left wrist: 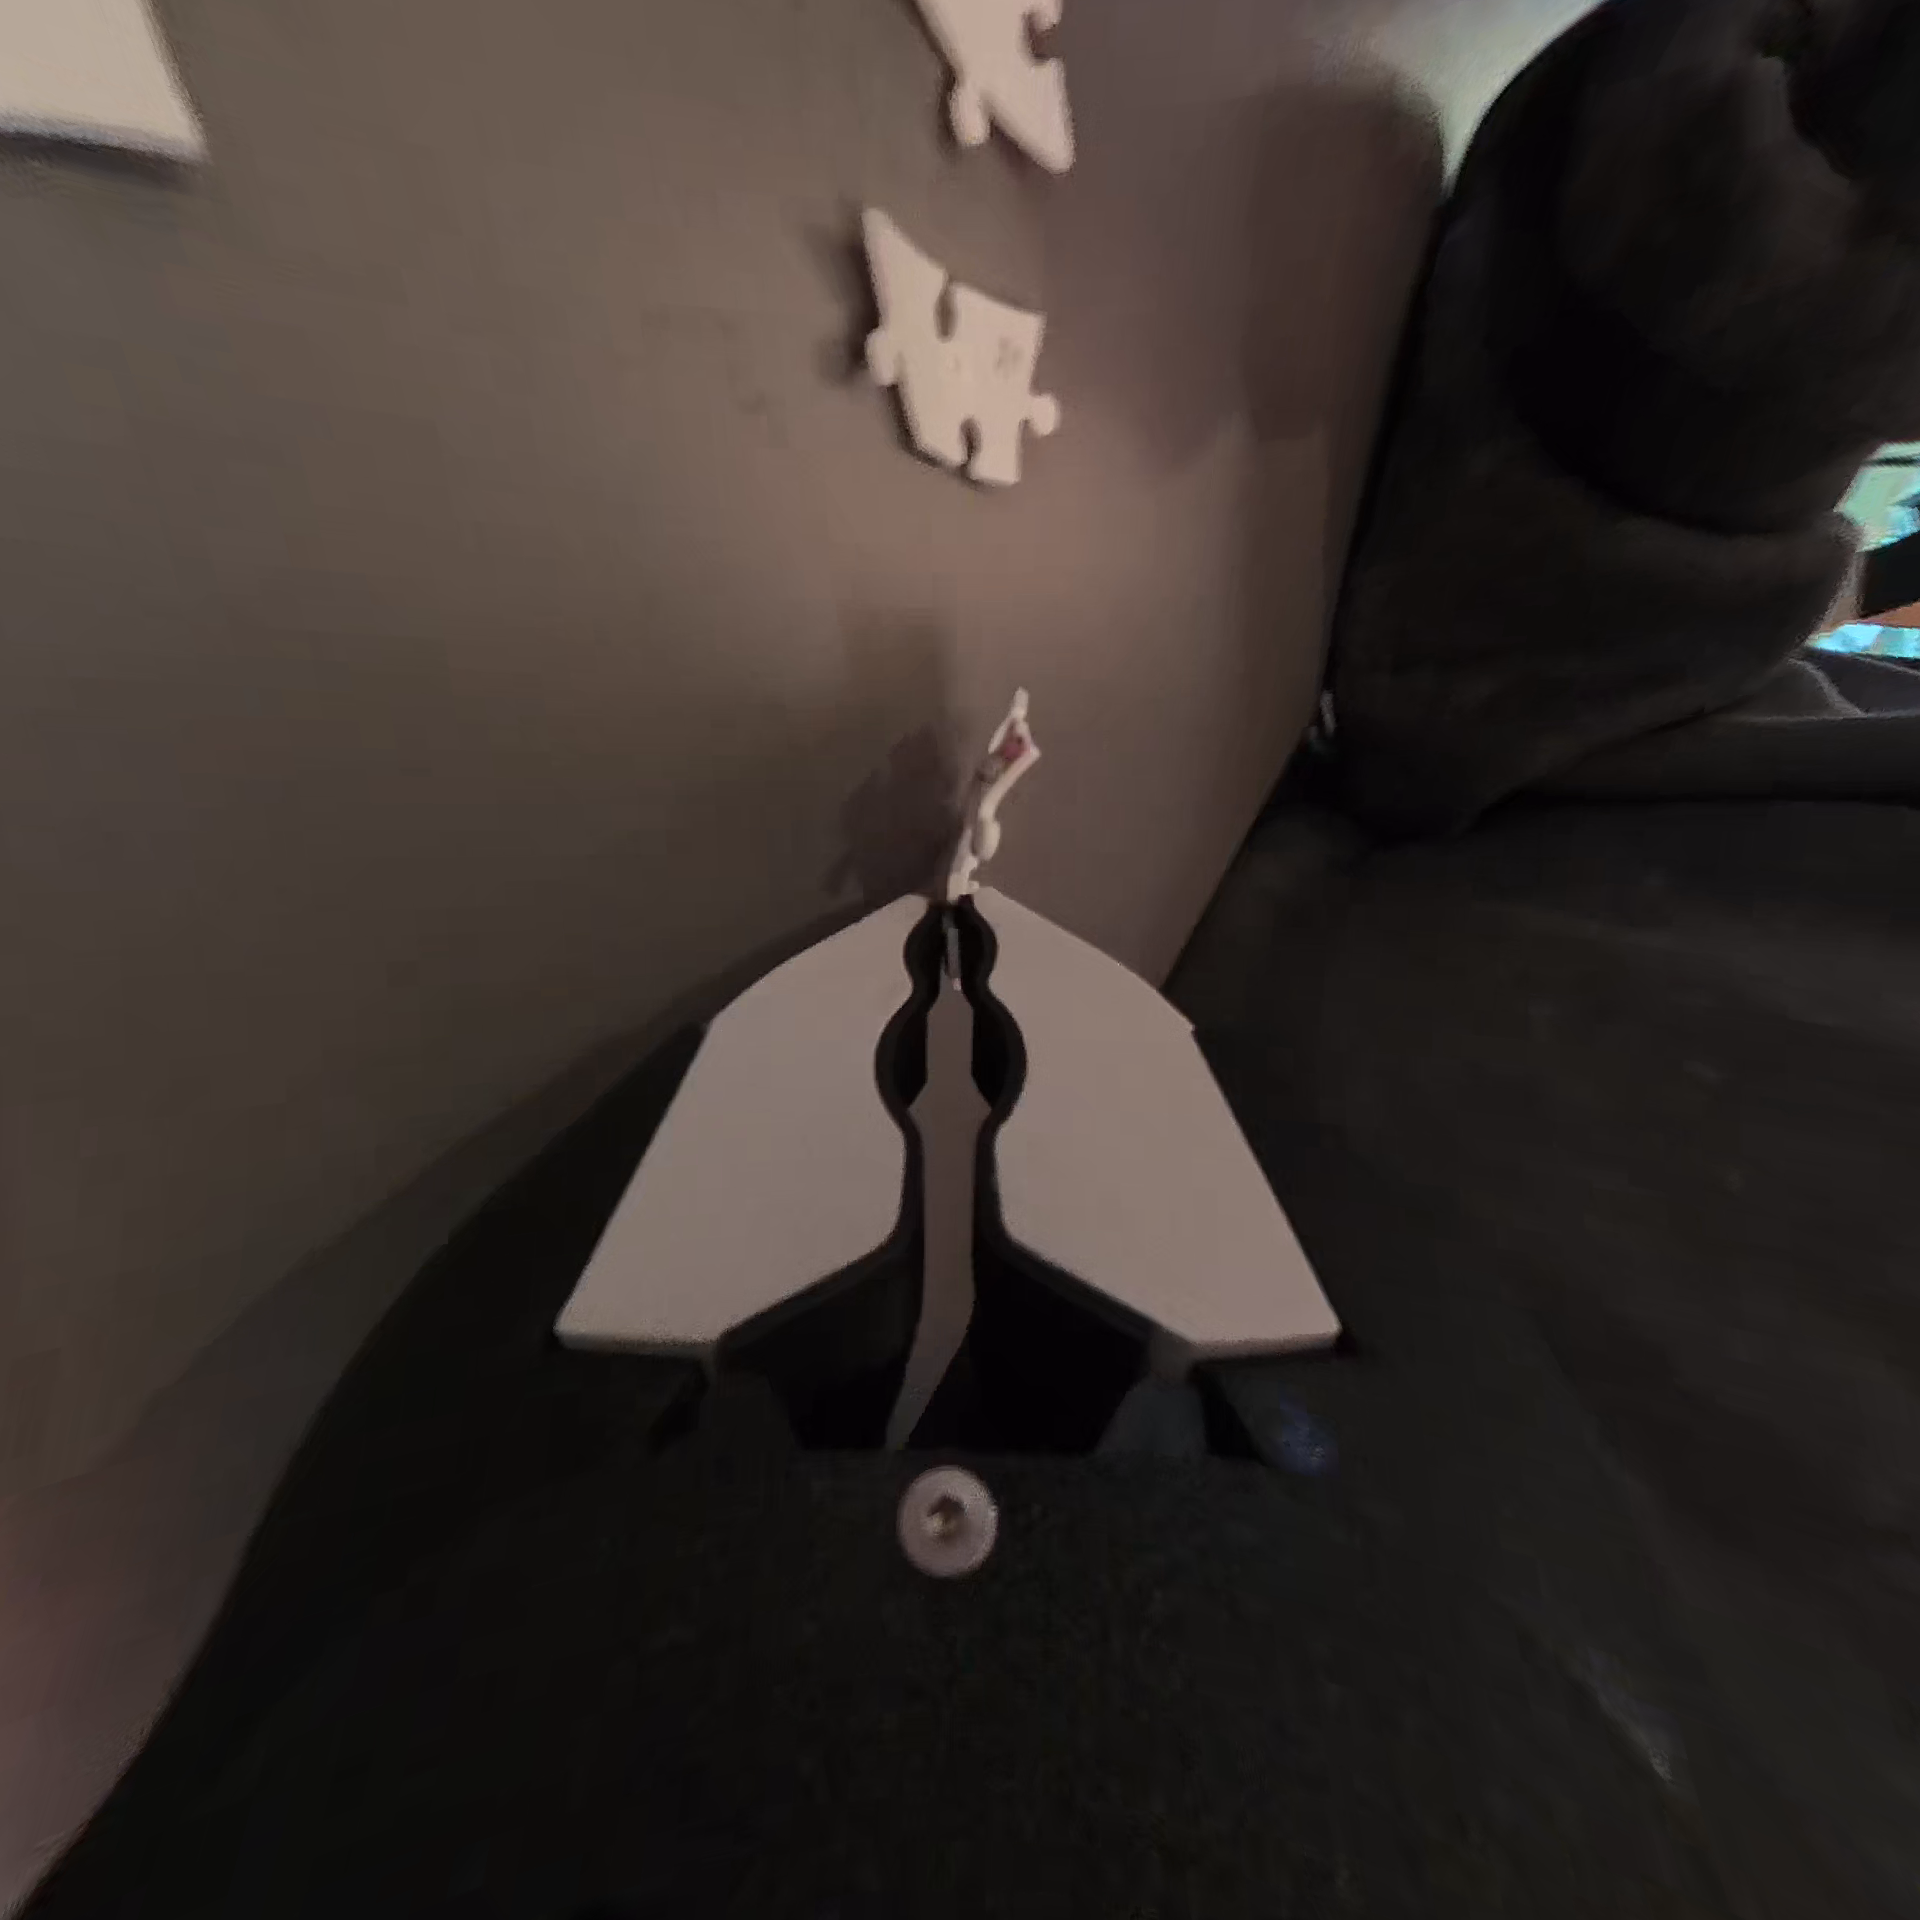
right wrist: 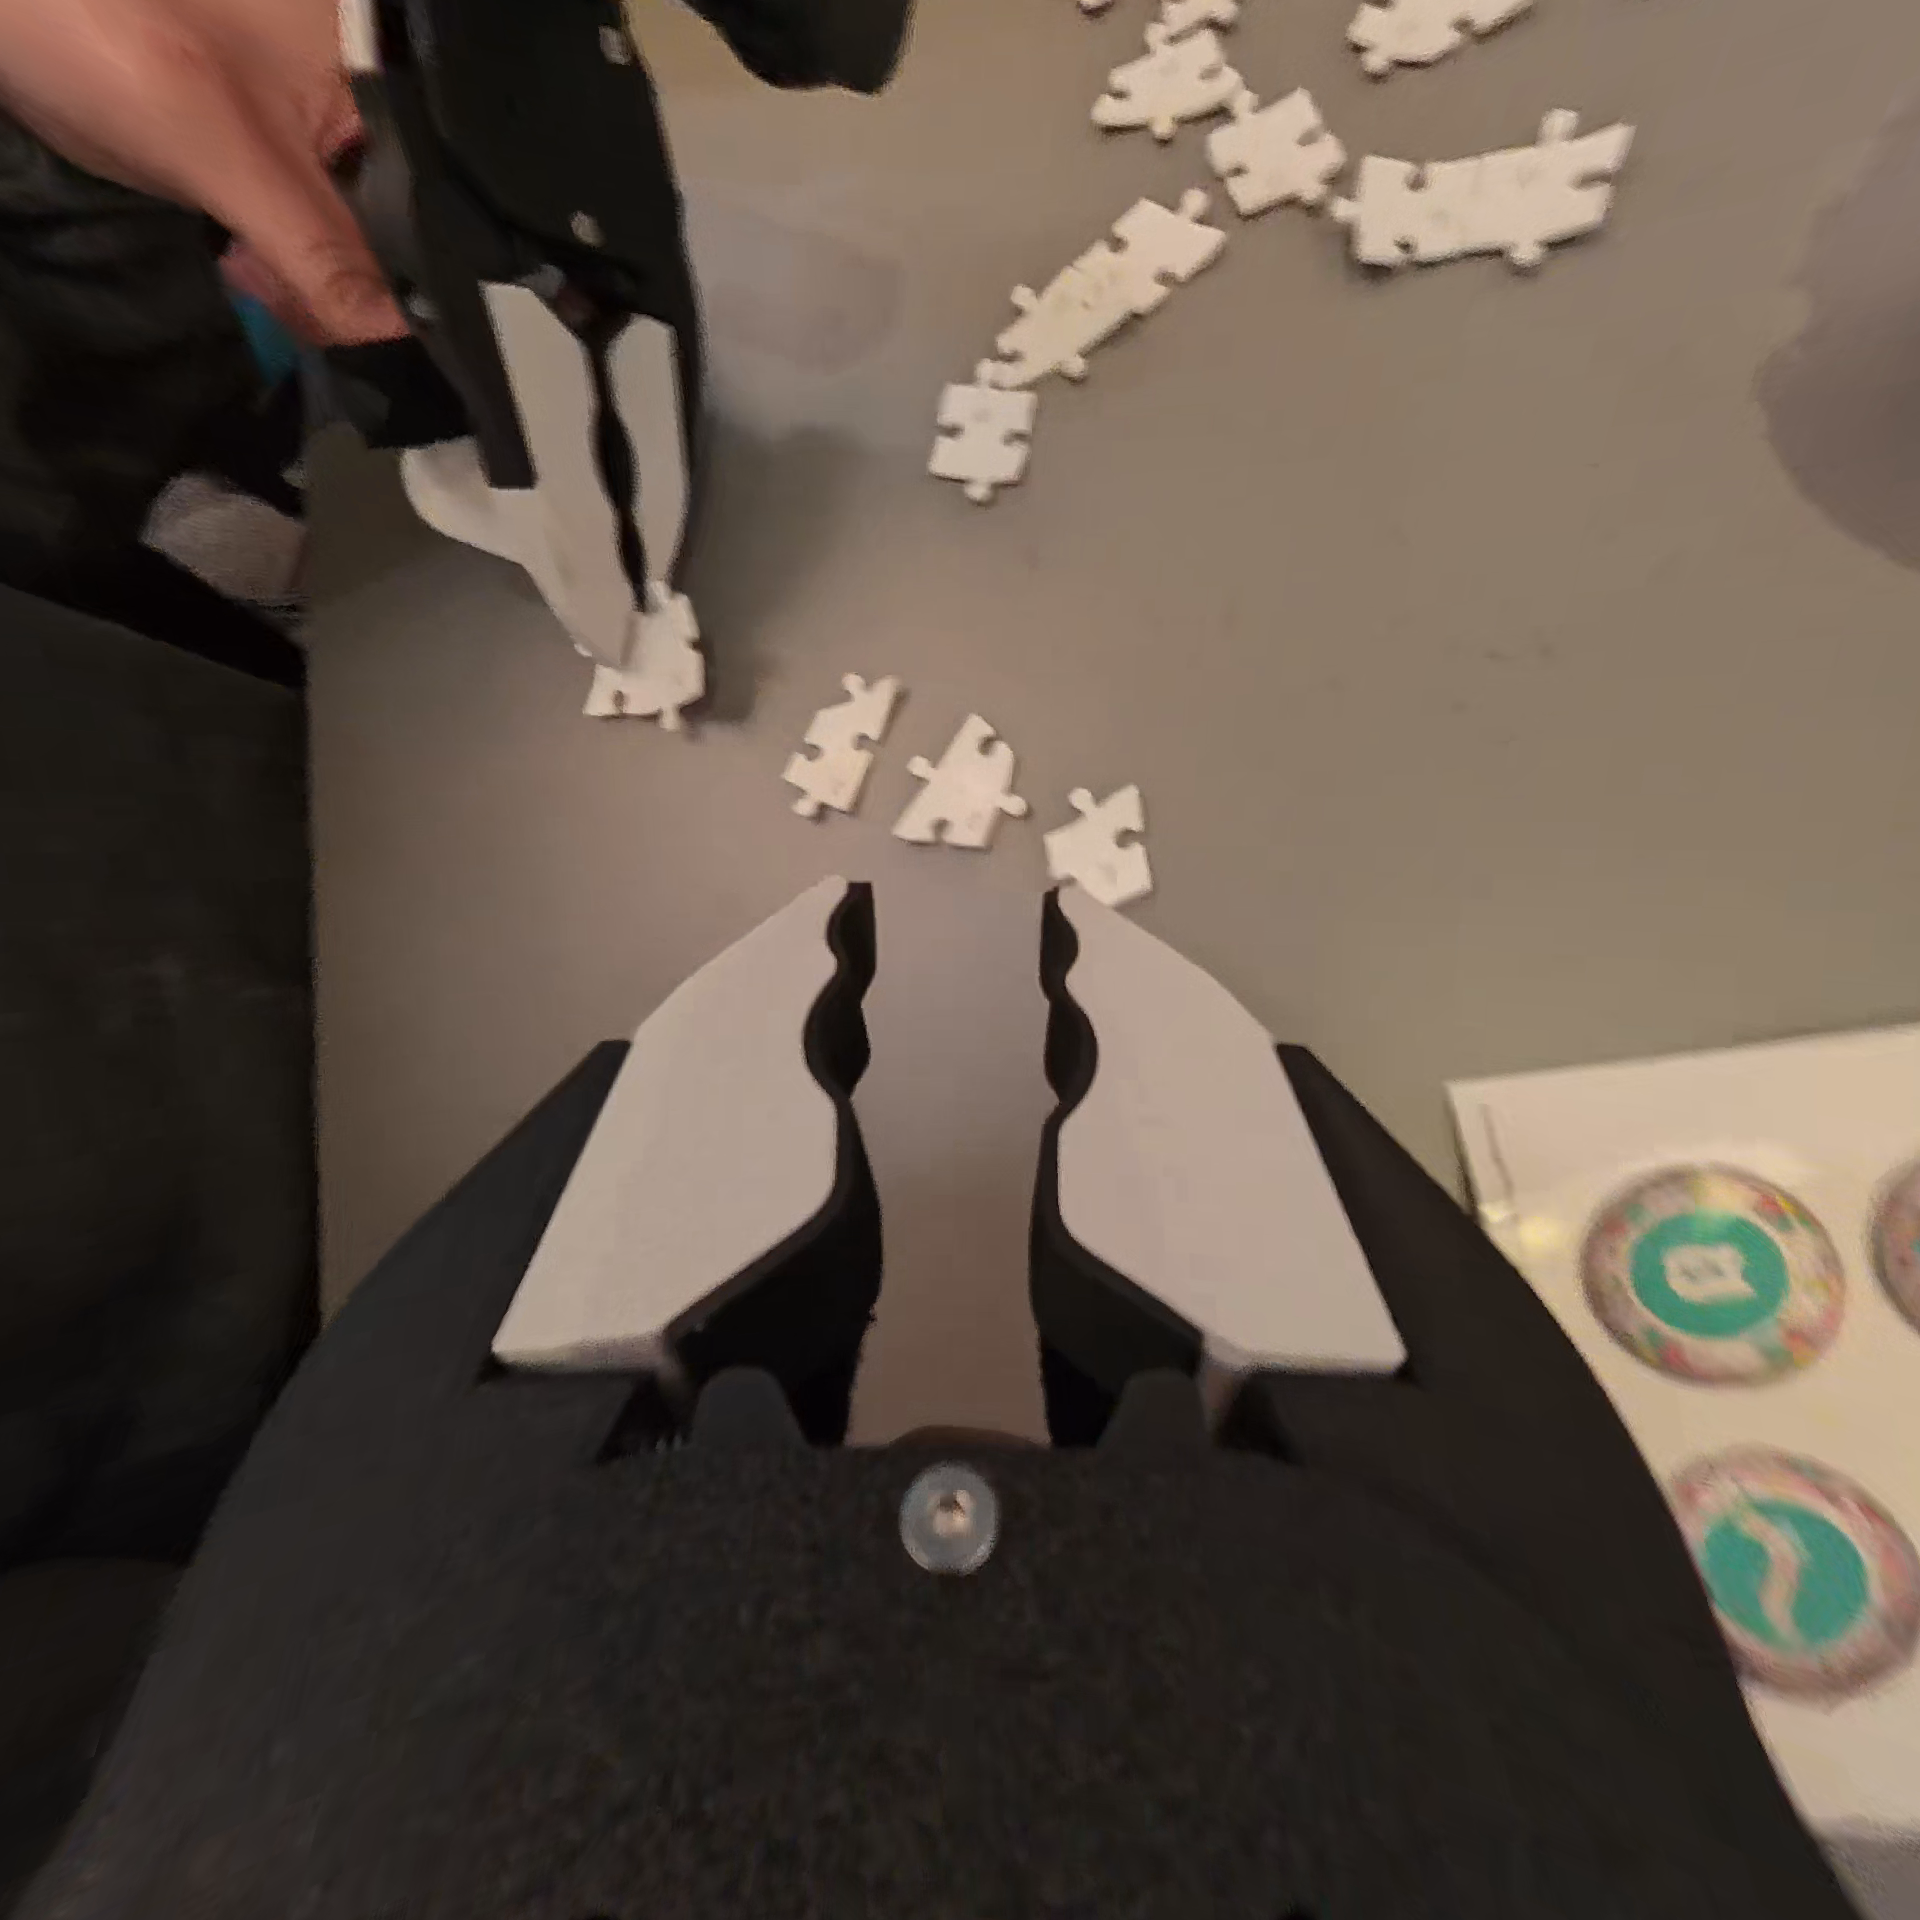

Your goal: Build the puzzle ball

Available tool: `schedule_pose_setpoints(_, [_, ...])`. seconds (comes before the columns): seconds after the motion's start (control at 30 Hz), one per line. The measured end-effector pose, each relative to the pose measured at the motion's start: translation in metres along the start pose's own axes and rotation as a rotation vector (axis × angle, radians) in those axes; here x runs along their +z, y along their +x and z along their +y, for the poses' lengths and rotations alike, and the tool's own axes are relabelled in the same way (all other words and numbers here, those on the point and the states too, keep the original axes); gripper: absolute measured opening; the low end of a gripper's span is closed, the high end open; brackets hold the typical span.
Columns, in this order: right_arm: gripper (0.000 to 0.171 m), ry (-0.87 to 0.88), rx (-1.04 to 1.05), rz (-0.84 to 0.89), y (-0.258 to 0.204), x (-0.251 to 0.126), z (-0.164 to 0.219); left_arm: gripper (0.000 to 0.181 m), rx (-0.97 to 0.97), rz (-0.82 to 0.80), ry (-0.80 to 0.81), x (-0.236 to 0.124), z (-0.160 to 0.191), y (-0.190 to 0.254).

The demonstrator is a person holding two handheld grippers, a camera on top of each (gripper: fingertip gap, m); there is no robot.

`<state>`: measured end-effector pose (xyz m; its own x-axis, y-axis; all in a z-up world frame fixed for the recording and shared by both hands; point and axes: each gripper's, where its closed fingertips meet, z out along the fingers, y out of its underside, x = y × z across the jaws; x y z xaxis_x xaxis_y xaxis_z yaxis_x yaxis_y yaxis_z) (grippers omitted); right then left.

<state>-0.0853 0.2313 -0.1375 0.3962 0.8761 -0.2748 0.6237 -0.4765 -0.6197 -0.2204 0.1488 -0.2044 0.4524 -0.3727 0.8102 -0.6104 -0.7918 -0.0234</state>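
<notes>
A: How far along is the puzzle ball?

B: Barely begun, I'd judge. The grey table (right wrist: 1299,644) has a matte, smooth top, and nothing on it curves into a ball yet. At about one o'clock in the right wrist view lie a few short joined strips (right wrist: 1112,286), flat chains of white pieces. Most of the joining and all of the closing into a sphere is left.

A: And that sheet at the side?

B: A white glossy sheet (right wrist: 1621,1143) at four o'clock, printed with round pictures in green and mixed colours; it may be the guide, but I can't be sure.

A: The tongs?

B: Both have pale grey fingers with black wavy inner pads on a rough black body. The right tongs (right wrist: 956,894) are spread wide with nothing between them, hovering just short of three loose pieces (right wrist: 961,784) at twelve o'clock. The left tongs (right wrist: 646,608), at eleven o'clock, are pressed together on a held piece (right wrist: 649,665) right at the table; whether it touches the top I can't tell.

A: What are the pieces like?

B: Thin, stiff, white on the visible side, with knobs and sockets. In the left wrist view the held piece shows edge-on, slightly bowed, with a hint of red print.
</notes>
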Motion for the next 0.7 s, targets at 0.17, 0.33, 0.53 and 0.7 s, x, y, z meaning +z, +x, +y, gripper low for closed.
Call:
schedule_pose_setpoints(0.17, [0.031, 0.059, -0.025, 0.303, 0.049, -0.034, -0.016, 0.003, 0.016, -0.075, -0.022, -0.006, 0.002, -0.008])
schedule_pose_setpoints(0.33, [0.031, 0.290, -0.106, 0.638, 0.131, -0.092, -0.083, 0.003, 0.014, -0.095, -0.016, -0.011, 0.014, -0.011])
schedule_pose_setpoints(0.53, [0.033, 0.298, -0.089, 0.675, 0.271, -0.079, -0.126, 0.004, -0.039, -0.106, -0.024, -0.028, 0.049, -0.022])
schedule_pose_setpoints(0.7, [0.033, 0.139, -0.057, 0.453, 0.337, -0.021, -0.117, 0.008, -0.094, -0.034, -0.005, -0.038, 0.064, -0.026])
